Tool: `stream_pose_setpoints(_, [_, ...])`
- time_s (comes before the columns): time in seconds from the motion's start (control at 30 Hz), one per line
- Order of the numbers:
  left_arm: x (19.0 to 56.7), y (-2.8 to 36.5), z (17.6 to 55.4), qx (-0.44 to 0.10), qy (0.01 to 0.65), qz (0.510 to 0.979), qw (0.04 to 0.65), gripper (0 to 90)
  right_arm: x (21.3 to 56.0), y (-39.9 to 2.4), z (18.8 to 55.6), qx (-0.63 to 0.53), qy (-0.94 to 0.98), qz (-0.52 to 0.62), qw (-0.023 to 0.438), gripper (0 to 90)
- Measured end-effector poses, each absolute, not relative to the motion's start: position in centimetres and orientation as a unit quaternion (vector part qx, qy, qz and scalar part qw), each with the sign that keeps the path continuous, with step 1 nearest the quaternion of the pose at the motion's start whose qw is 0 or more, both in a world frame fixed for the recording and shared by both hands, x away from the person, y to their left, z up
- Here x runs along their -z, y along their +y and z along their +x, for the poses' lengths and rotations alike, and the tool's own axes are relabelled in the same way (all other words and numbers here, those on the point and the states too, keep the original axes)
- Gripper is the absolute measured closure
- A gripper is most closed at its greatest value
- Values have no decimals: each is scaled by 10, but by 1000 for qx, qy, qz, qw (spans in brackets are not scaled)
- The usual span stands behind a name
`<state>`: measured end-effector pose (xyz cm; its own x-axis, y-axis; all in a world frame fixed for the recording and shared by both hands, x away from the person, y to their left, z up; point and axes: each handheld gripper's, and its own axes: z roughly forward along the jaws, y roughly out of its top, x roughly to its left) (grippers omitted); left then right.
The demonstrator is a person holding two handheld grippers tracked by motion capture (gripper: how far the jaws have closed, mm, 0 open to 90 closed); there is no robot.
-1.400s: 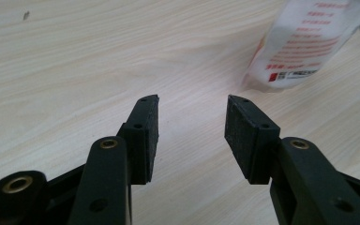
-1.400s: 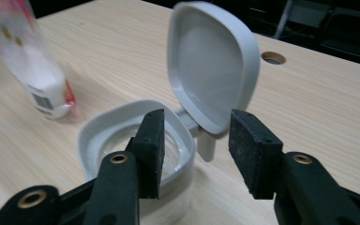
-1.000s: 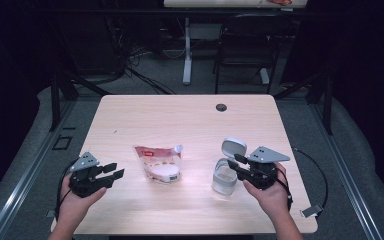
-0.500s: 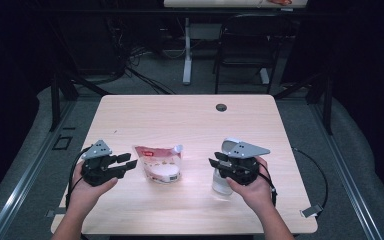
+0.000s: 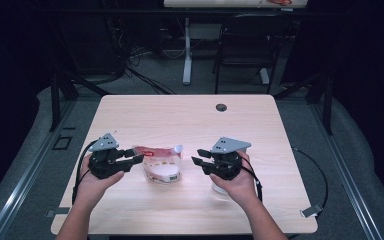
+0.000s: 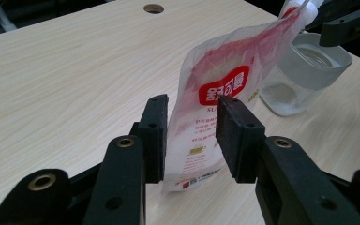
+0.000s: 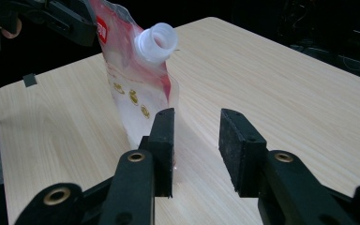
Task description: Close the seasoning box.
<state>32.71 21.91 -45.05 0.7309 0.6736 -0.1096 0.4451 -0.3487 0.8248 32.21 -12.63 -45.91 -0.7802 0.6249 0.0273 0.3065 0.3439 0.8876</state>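
Red-and-white plastic, a spouted refill pouch [image 5: 161,162] stands upright on the tabletop, toward the near edge and a little left of the middle, its long axis rising to a white open spout [image 7: 157,43] at the top corner on the right-hand side. In the left gripper view the pouch's lower left edge [image 6: 201,126] sits between the two black jaws of the left gripper [image 5: 132,159], which have just been closing; a gap shows on either side of the film, so the pads do not yet press it and nothing is held. That makes the left hand [image 5: 96,181] the nearer one, with the pouch straight ahead of its gripper, whose jaws bracket the thin film across its flat faces.

The right gripper [image 5: 199,157] points at the pouch from the other side, just beside it but apart: in the right gripper view its jaws stand at a middling width with bare wood between them, and the pouch lies ahead and to the left of that gap, spout above jaw height. My judgement is that the coming move turns on the left jaws pinching the pouch's lower edge while the right comes in toward the spout.

A clear jar with a pale rim [image 6: 304,70] stands under the right hand [image 5: 232,182], toward the near right corner. A dark grommet hole [image 5: 221,107] marks the far edge
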Motion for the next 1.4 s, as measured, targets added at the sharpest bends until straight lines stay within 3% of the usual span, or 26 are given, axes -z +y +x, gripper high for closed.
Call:
stream_pose_setpoints(0.3, [451,221,325,-133,347,808,456,717,464,-107,329,-493,812,275,147,658])
stream_pose_setpoints(0.83, [452,221,324,-136,346,808,457,737,466,-85,337,-511,807,265,132,622])
stream_pose_setpoints(1.4, [449,223,323,-136,347,809,455,829,462,-79,336,-497,814,265,143,652])
